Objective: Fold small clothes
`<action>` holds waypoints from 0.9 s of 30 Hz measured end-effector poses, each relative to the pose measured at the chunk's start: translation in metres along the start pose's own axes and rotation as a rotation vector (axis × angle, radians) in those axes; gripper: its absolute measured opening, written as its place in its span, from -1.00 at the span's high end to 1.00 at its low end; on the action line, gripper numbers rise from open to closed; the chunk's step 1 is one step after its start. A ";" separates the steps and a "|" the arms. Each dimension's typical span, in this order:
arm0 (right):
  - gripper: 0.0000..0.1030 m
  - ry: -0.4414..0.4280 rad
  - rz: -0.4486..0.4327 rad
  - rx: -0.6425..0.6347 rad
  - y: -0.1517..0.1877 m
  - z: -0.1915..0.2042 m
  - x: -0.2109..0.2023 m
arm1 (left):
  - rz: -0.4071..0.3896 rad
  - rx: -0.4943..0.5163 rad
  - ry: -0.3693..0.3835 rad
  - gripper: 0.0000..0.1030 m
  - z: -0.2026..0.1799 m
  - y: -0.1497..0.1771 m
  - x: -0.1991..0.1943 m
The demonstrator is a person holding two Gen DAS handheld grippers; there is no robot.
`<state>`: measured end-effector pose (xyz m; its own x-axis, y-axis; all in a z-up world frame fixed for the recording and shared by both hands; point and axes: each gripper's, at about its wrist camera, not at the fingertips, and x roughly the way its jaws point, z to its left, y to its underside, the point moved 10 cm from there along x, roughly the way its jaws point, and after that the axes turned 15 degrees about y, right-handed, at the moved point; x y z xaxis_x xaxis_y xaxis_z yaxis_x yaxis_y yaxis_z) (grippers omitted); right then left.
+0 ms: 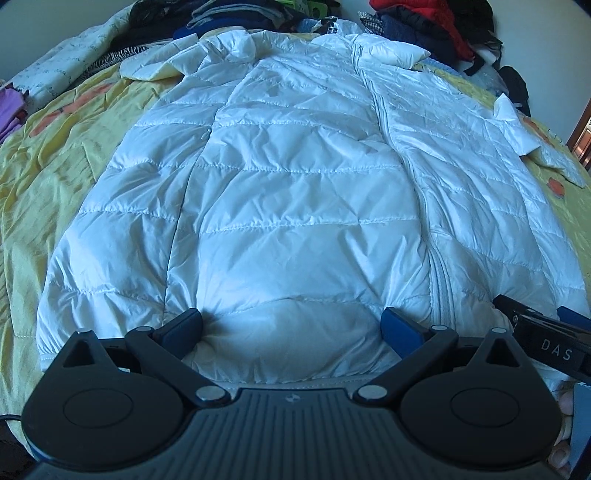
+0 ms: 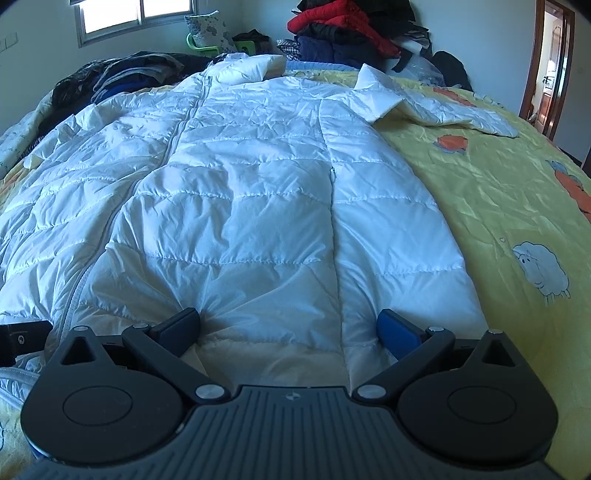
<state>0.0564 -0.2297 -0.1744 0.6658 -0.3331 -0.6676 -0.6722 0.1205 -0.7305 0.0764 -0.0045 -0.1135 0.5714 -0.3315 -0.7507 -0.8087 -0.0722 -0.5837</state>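
Observation:
A white quilted puffer jacket [image 1: 295,192] lies flat, front up and zipped, on a yellow bedspread [image 1: 55,177]; it also fills the right wrist view [image 2: 240,206]. My left gripper [image 1: 291,328] is open, its jaws wide apart over the hem left of the zipper. My right gripper [image 2: 290,328] is open over the hem right of the zipper. The right gripper's body shows in the left wrist view [image 1: 546,339], close beside the left one. One sleeve [image 2: 443,107] lies spread out to the right.
Piles of dark and red clothes [image 2: 351,33] sit at the far end of the bed. Purple cloth [image 1: 11,110] lies at the left edge. A window [image 2: 136,14] and a doorway [image 2: 550,66] are in the walls. The bedspread [image 2: 498,221] carries sheep and orange prints.

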 end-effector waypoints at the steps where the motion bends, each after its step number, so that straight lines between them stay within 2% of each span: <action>1: -1.00 0.000 -0.002 0.000 0.000 0.000 0.000 | -0.001 0.003 -0.003 -1.00 0.000 0.000 0.000; 27: -1.00 0.001 -0.020 -0.002 0.002 -0.001 -0.002 | -0.024 0.040 -0.024 -1.00 -0.002 0.002 0.000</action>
<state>0.0534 -0.2295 -0.1739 0.6787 -0.3367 -0.6526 -0.6594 0.1118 -0.7435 0.0745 -0.0066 -0.1137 0.5941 -0.3075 -0.7433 -0.7889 -0.0423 -0.6130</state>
